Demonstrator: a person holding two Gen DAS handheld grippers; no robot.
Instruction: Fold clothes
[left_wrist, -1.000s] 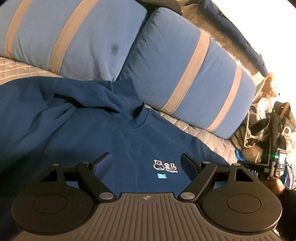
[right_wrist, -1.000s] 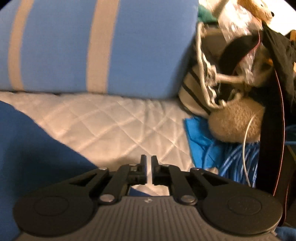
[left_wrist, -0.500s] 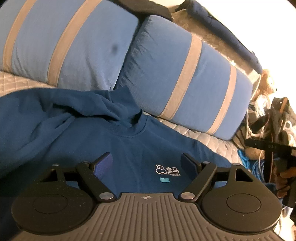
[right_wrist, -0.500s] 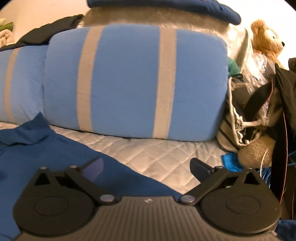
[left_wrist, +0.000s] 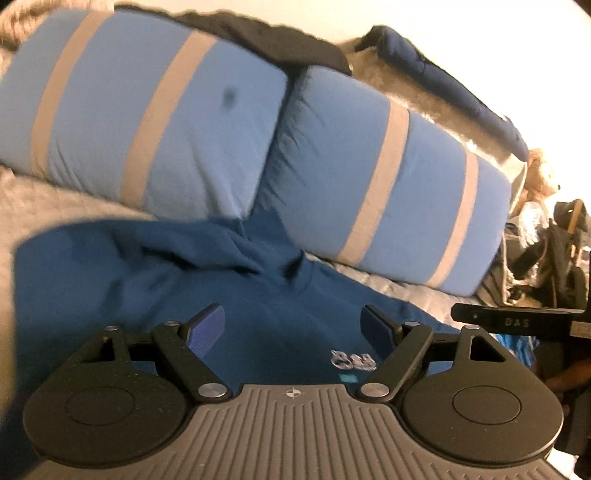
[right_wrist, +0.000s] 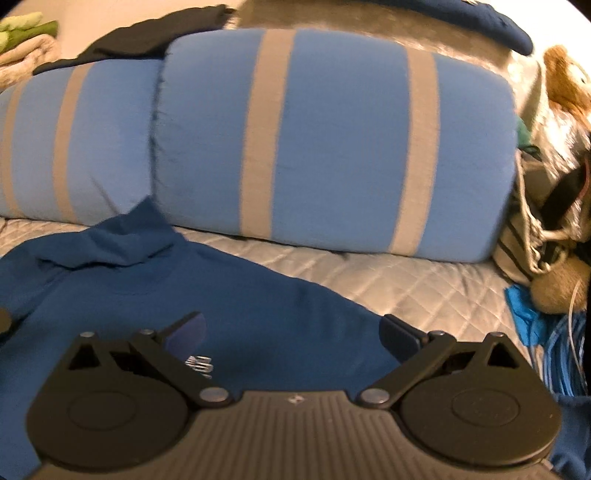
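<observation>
A dark blue sweatshirt (left_wrist: 266, 306) with a small white chest logo (left_wrist: 352, 360) lies spread on the quilted bed, its neck bunched toward the pillows. My left gripper (left_wrist: 293, 328) hovers over its chest, open, with nothing between the fingers. In the right wrist view the same sweatshirt (right_wrist: 240, 306) fills the lower left. My right gripper (right_wrist: 291, 332) is held wide open above the right shoulder area and holds nothing. The right gripper's black body (left_wrist: 517, 321) shows at the right edge of the left wrist view.
Two light blue pillows with grey stripes (right_wrist: 332, 140) lie along the back of the grey quilted bed (right_wrist: 424, 288). At the right are a teddy bear (right_wrist: 565, 81), bags, a blue cable bundle (right_wrist: 565, 350) and a plush toy. Folded dark clothes lie behind the pillows.
My right gripper opened wide, let go and drew back leftward from the bed's right edge to above the sweatshirt. The left gripper rose slightly and tilted, staying open.
</observation>
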